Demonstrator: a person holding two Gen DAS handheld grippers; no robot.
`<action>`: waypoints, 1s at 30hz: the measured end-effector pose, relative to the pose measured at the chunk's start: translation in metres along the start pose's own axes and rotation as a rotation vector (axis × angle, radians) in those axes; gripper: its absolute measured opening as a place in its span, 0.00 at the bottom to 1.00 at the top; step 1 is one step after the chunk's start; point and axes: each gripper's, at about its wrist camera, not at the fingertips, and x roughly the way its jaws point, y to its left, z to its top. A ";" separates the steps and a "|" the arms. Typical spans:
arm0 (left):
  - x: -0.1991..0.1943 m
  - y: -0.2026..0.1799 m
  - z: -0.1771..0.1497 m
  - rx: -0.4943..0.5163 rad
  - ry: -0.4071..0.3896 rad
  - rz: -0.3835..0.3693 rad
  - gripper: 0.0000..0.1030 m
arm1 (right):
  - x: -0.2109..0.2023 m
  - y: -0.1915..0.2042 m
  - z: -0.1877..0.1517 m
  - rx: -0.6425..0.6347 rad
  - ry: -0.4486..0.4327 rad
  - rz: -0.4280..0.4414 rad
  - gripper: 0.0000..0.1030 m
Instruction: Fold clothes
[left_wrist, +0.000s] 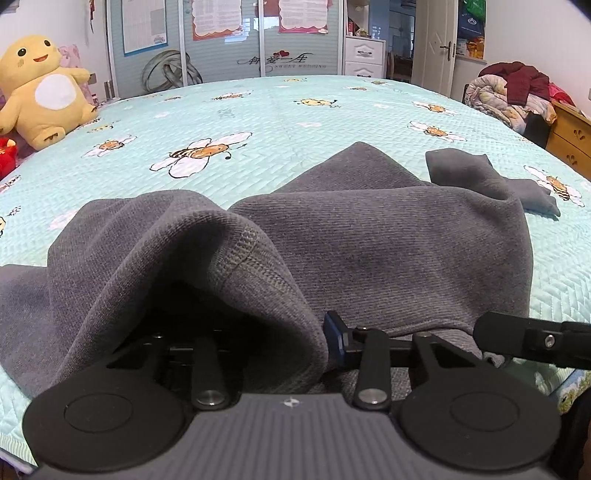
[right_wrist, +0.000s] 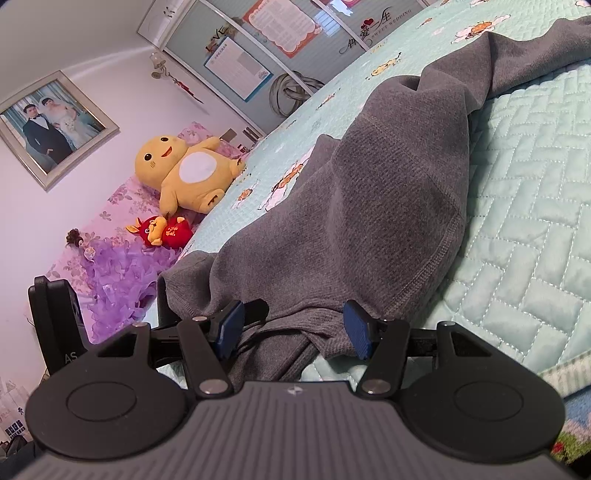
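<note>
Bed (left_wrist: 295, 110), wide, teal quilt with bee print; plush toy (left_wrist: 40, 92) far left, pile of bedding far right.

Grey garment (left_wrist: 369, 240) lies bunched on the near half of the bed, hem humped up near me, one sleeve (left_wrist: 480, 173) trailing off far right. Not flat, not squared; no clean fold visible.

Risks as I judge them: cloth is draped over my left gripper (left_wrist: 255, 332), so any lift could drag the whole heap rather than one edge. On the right, several layers sit between the fingers; closing there could pinch more than one ply and fold the piece crooked. Knit looks soft and heavy, so it may sag or slip from a shallow bite. The loose sleeve could get trapped under a fold.

Left gripper: low at the near hem, level, pointing far. One blue pad shows, the other is buried under cloth; I cannot tell its opening or grip.

Right gripper (right_wrist: 291, 328): rolled sideways, low at the near edge, fingers spread wide, cloth lying between the pads, not clamped.
</note>
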 end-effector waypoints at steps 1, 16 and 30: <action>0.000 0.001 0.000 -0.001 0.000 0.000 0.39 | 0.000 0.000 0.000 0.000 0.001 0.000 0.59; -0.003 0.013 0.005 -0.013 -0.036 0.023 0.14 | 0.002 -0.002 0.000 0.001 0.001 0.003 0.59; -0.015 0.042 0.039 -0.036 -0.238 0.090 0.08 | -0.006 -0.001 0.003 -0.013 -0.064 -0.015 0.59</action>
